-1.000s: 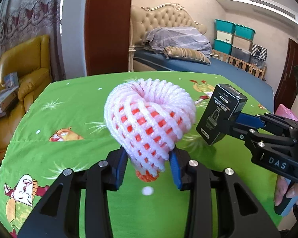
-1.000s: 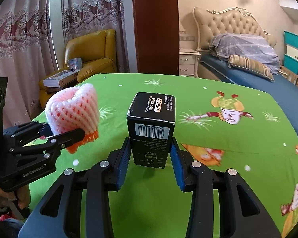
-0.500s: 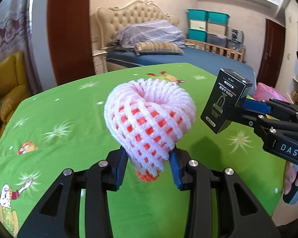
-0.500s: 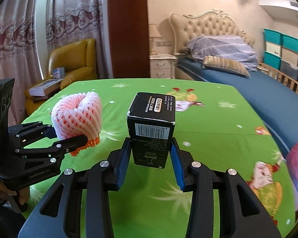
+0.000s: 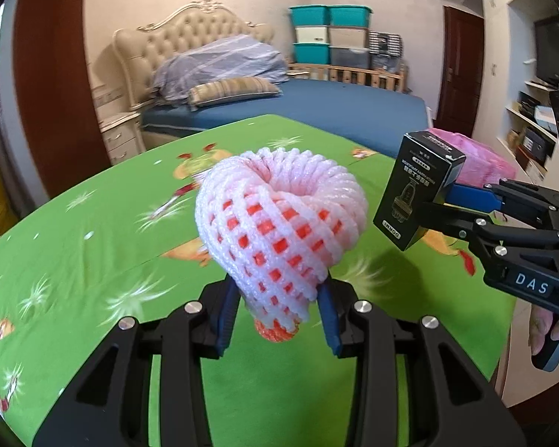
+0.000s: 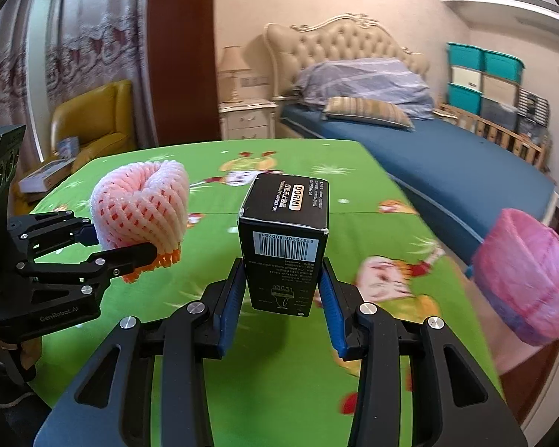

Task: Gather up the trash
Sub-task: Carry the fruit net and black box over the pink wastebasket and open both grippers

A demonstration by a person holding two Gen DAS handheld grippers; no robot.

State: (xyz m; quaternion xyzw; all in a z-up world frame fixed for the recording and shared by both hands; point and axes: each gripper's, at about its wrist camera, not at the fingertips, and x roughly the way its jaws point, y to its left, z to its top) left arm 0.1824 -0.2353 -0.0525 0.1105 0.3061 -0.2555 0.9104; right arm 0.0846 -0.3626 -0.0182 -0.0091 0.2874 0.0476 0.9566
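Below, green cartoon tablecloth (image 5: 93, 246); bedroom.

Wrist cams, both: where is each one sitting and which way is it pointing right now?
Left wrist: behind the left gripper, looking along its fingers over the green tablecloth toward the bed; it holds the foam fruit net.
Right wrist: behind the right gripper, same heading; it holds the black box, pink-lined bin to its right.
Shared: net, box, bin, tablecloth, bed; each view catches the other gripper and fingers of the hand holding it.
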